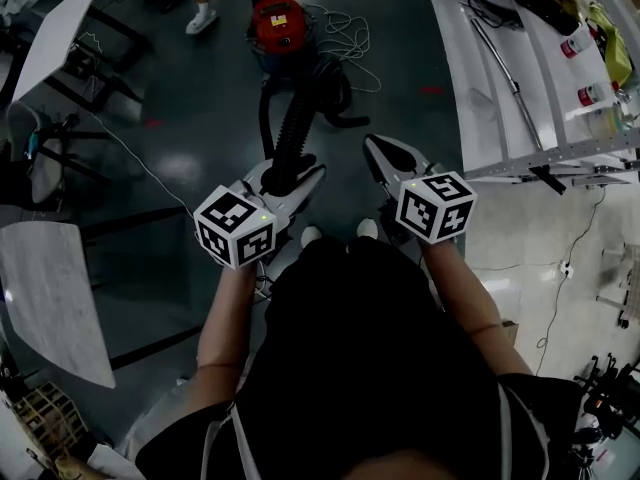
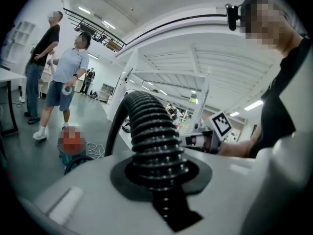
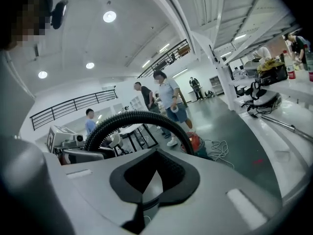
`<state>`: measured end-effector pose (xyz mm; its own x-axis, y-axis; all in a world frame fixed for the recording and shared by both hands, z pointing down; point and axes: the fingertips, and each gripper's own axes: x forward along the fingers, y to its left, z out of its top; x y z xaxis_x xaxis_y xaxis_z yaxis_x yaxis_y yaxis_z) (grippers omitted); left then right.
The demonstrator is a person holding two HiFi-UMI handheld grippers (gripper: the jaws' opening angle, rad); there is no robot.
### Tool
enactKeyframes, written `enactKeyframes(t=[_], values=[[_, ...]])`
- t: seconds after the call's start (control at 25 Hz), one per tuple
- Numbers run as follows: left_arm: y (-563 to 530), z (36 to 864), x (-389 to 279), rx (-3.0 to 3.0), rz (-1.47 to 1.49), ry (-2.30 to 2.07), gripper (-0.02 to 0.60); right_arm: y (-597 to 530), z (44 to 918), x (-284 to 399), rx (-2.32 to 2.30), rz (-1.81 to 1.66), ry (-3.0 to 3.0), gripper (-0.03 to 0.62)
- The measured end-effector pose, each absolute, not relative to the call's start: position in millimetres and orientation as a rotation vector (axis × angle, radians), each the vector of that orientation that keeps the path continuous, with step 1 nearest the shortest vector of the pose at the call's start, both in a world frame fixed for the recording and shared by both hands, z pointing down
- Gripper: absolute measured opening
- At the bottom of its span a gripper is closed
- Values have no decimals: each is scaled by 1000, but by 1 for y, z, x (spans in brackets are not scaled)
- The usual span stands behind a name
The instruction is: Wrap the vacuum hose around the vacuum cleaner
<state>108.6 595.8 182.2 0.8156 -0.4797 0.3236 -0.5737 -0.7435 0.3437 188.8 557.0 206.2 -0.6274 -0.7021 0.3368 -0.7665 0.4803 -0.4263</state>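
The left claw [image 1: 292, 180] grasps the hose [image 1: 297, 128] at frame centre; the right claw [image 1: 378, 148] is clenched, empty. The vacuum cleaner [image 1: 278, 26] stands upper centre. Pulling hard could tip it, or the hose might slip.

The vacuum hose [image 1: 293, 128] is black and ribbed; the vacuum cleaner [image 1: 277, 23] is red above a blue base, the cord [image 1: 350, 40] white. The left tool [image 1: 288, 176] and right tool [image 1: 378, 153] are pale grey with black-and-white marker cubes.

ribbed black hose [image 2: 154, 141] in the left tool's [image 2: 161, 180] clamp — two bystanders behind
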Motion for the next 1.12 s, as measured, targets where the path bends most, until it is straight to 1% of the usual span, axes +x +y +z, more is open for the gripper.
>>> enactKeyframes(t=[0.48, 0.64, 1.12], values=[[589, 179, 107, 2578, 289, -788, 91, 545, 218, 181, 1294, 847, -2559, -8], [584, 180, 119, 2560, 264, -814, 91, 540, 223, 196, 1285, 828, -2553, -8], [564, 191, 183, 2515, 252, -930, 91, 520, 240, 253, 1196, 859, -2566, -8]])
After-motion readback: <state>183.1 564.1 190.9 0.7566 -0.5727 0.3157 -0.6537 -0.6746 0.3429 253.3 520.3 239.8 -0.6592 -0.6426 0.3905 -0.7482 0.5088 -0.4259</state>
